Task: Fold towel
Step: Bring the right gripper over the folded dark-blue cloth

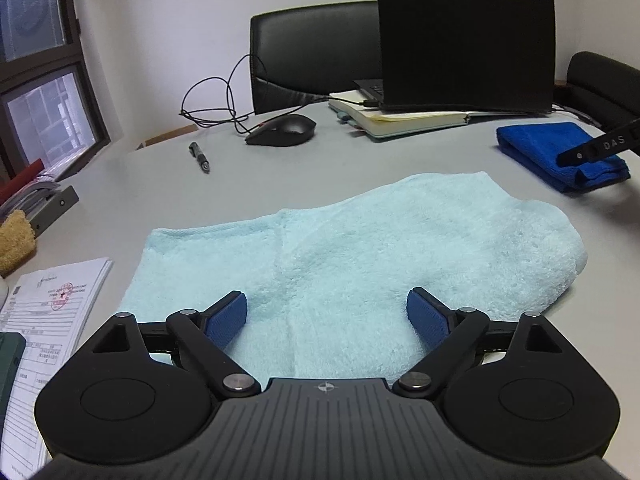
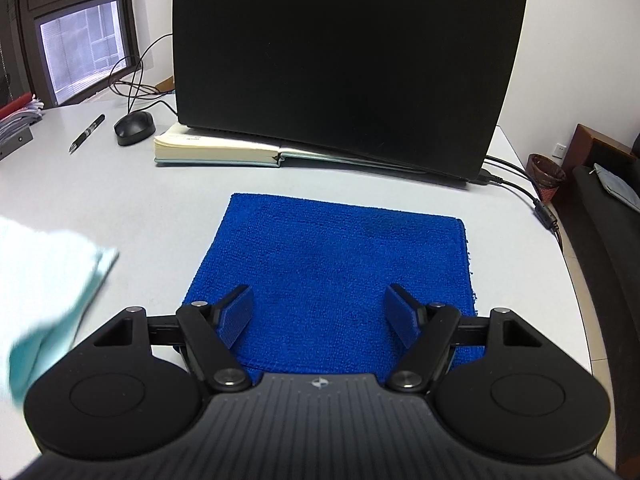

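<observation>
A light blue towel (image 1: 360,248) lies on the grey table, folded over with a rounded bulge at its right end. My left gripper (image 1: 326,312) hovers over its near part, open, blue pads wide apart and nothing pinched. A folded dark blue towel (image 2: 340,272) lies flat in front of the laptop; my right gripper (image 2: 320,312) stands open above its near edge. The same dark blue towel (image 1: 560,156) shows at the right of the left wrist view, with a finger of the right gripper (image 1: 592,148) over it. A blurred corner of the light towel (image 2: 48,280) sits at the left of the right wrist view.
An open black laptop (image 2: 344,60) rests on a notebook (image 2: 216,152) at the back. A mouse (image 1: 282,130), its cable and a pen (image 1: 200,156) lie further left. Papers (image 1: 48,320) sit at the near left. The table edge (image 2: 576,280) runs close on the right.
</observation>
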